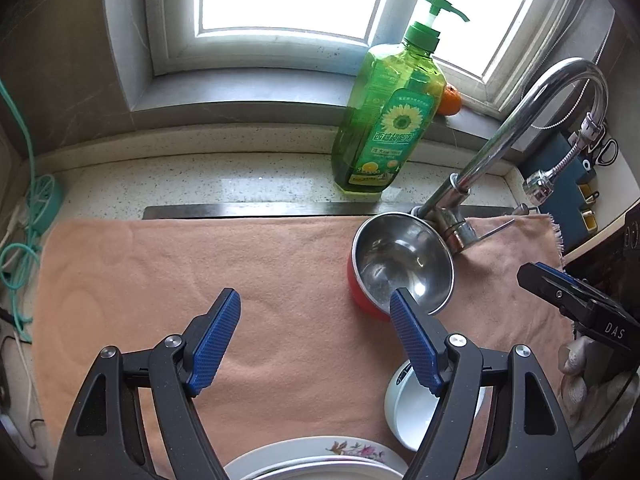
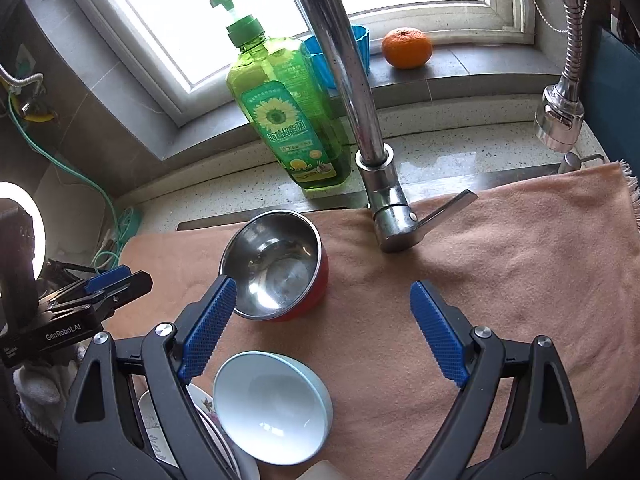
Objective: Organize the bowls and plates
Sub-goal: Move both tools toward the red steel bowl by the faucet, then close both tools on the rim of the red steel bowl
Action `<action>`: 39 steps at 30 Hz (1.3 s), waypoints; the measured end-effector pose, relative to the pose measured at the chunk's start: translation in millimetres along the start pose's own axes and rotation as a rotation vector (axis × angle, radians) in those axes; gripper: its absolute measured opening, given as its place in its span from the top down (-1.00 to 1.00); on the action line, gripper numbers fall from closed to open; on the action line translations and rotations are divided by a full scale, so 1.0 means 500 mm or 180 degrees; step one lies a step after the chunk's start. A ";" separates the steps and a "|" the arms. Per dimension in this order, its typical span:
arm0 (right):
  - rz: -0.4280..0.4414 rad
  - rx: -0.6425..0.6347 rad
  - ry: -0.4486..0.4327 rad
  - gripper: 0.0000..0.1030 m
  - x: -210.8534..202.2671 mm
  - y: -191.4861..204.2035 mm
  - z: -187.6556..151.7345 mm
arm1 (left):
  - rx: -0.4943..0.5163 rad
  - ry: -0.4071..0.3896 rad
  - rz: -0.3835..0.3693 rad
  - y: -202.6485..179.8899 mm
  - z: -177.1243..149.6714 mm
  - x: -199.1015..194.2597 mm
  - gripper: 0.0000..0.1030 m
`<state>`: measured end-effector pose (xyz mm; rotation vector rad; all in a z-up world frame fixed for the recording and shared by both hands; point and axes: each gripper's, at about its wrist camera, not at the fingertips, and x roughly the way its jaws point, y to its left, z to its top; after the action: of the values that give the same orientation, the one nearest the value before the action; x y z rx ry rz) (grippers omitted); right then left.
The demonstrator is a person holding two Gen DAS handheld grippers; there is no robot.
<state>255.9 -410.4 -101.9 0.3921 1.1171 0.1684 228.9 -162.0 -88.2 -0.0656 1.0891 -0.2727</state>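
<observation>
Little looks sorted yet: the steel bowl point(image 2: 276, 266), white bowl point(image 2: 272, 406) and flowered plates point(image 1: 320, 458) lie apart on the peach towel point(image 2: 500, 280), with both left gripper point(image 1: 316, 336) and right gripper point(image 2: 324, 332) jaws spread wide, empty.

The other gripper's black body point(image 1: 596, 316), off to the right of the jaws, says "DAS" in white letters. In the right wrist view, the black gripper body point(image 2: 68, 320) left of the jaws says "GenRobot.AI". The green soap bottle point(image 2: 288, 112), far past the jaws, has a sunflower label with writing too small to read.
</observation>
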 end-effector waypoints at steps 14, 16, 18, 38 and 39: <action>0.0241 0.0023 0.0333 -0.24 0.100 -0.013 0.015 | -0.0075 0.0176 -0.0064 -0.027 0.021 0.098 -0.23; 0.0244 0.0030 0.0381 -0.07 0.114 -0.014 0.017 | -0.0104 0.0210 -0.0098 -0.027 0.023 0.108 -0.09; 0.0273 0.0070 0.0415 0.06 0.125 -0.019 0.018 | -0.0106 0.0244 -0.0128 -0.028 0.024 0.117 0.02; 0.0275 0.0039 0.0568 0.77 0.183 -0.012 0.029 | -0.0161 0.0436 -0.0367 -0.033 0.036 0.166 0.85; 0.0286 0.0048 0.0571 0.80 0.184 -0.013 0.029 | -0.0162 0.0445 -0.0383 -0.034 0.036 0.168 0.87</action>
<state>308.6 -389.5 -176.3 0.4475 1.2784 0.2786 278.0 -200.6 -149.3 -0.1597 1.2333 -0.3618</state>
